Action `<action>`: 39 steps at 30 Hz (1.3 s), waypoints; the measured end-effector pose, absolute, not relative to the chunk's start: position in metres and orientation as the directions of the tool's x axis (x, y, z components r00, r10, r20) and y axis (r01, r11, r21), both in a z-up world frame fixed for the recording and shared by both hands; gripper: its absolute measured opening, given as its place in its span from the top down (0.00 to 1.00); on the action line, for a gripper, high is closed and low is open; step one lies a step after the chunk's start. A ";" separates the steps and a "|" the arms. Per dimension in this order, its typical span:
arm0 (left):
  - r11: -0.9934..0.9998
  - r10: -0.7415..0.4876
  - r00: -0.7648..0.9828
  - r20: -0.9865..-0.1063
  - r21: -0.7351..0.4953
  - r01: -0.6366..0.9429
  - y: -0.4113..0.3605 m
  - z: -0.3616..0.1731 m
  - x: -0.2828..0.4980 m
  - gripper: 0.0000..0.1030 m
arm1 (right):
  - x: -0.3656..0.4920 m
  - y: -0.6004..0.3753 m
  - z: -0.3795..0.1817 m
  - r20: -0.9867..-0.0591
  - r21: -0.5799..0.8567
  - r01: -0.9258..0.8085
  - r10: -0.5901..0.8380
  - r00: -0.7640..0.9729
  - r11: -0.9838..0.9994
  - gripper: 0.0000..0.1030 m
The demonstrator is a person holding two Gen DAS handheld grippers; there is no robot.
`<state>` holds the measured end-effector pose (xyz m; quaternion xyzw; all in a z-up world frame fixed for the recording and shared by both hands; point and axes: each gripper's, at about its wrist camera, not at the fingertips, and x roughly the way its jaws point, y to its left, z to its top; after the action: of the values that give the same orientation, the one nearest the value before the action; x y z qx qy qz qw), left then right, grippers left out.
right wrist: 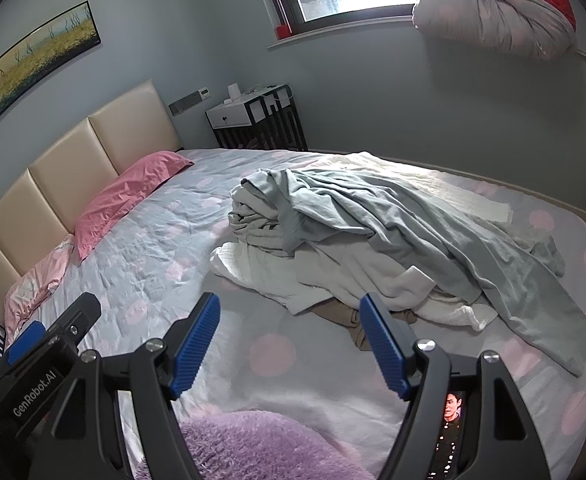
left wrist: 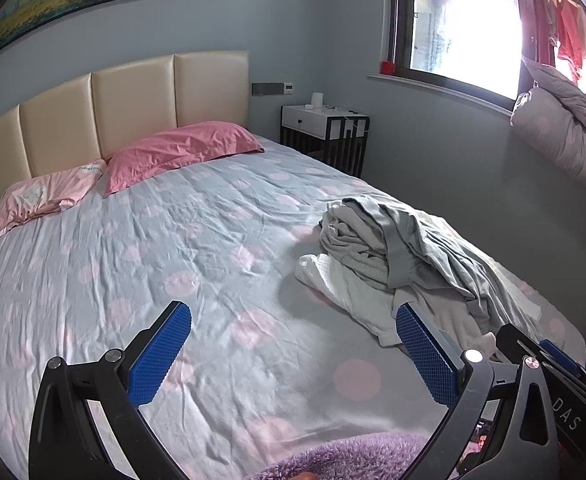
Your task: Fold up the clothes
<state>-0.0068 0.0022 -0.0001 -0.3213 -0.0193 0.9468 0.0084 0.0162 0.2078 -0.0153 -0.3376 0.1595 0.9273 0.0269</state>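
Purple fluffy fabric [right wrist: 253, 440] lies nearest, under both grippers. Left gripper [left wrist: 293, 354] and right gripper [right wrist: 289, 346] are both wide open and hold nothing. On the bed [left wrist: 133, 280], the pile of clothes [right wrist: 373, 232] lies just ahead of the right gripper, unfolded, with nothing between. Two pink pillows [left wrist: 173, 152] rest against the headboard [left wrist: 133, 112].

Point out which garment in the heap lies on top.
The long grey-green garment, draped over the whole heap; the white garment and tan piece lie beneath it.

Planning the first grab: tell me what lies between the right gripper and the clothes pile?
Only bare dotted bedsheet separates the right gripper from the clothes pile, seen in the right wrist view.
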 end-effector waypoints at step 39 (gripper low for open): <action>-0.997 0.063 -0.819 -0.571 -0.078 -0.022 0.005 -0.001 0.006 0.00 | 0.016 0.206 -0.022 -0.627 0.302 -0.126 -0.098 -0.773 -0.945 0.30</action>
<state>0.0056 0.0055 -0.0013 -0.3004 -0.0341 0.9529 0.0221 0.0159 0.2064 -0.0215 -0.3371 0.1654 0.9268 0.0075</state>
